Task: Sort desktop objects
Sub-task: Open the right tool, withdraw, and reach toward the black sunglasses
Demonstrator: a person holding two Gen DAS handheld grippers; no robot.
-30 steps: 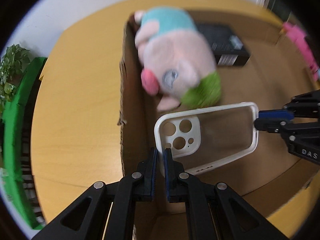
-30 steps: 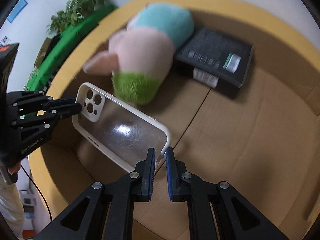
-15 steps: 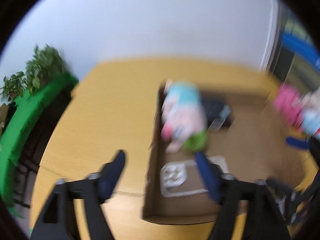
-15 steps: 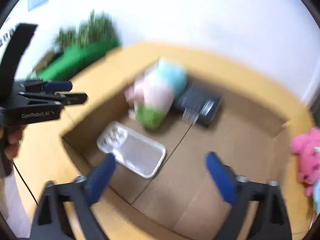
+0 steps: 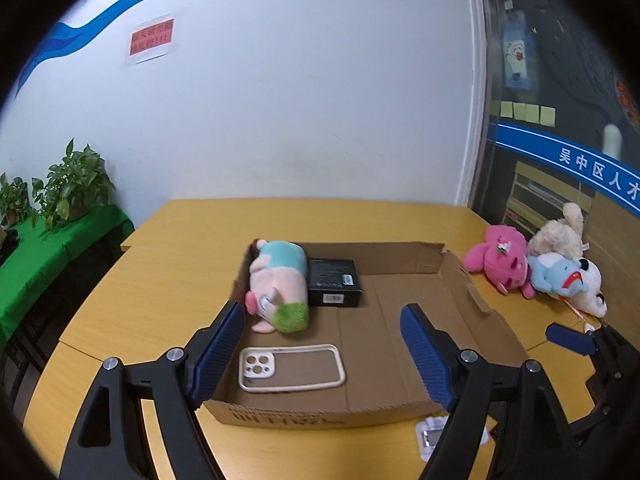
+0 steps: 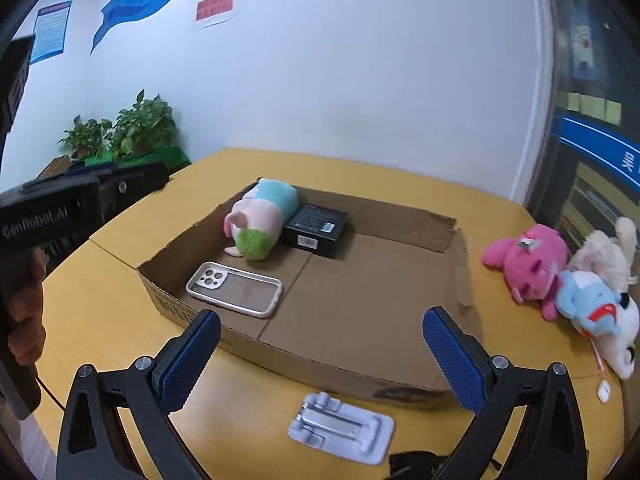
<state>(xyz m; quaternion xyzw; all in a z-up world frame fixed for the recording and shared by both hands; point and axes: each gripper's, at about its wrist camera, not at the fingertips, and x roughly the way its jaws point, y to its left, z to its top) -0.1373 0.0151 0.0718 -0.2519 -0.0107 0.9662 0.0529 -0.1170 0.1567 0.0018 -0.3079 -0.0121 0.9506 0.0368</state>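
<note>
Released since the earlier frame, phone case (image 5: 291,368) lies flat in the cardboard box (image 5: 460,280) on the desk (image 5: 160,260), near its front left corner. Left hand-held gripper (image 5: 322,348) and right hand-held gripper (image 6: 322,348) have just opened, jaws wide apart, nothing between them. Stuffed pig (image 5: 278,290) and black box (image 5: 334,282) lie behind; plush toys (image 5: 536,272) lie at right.
</note>
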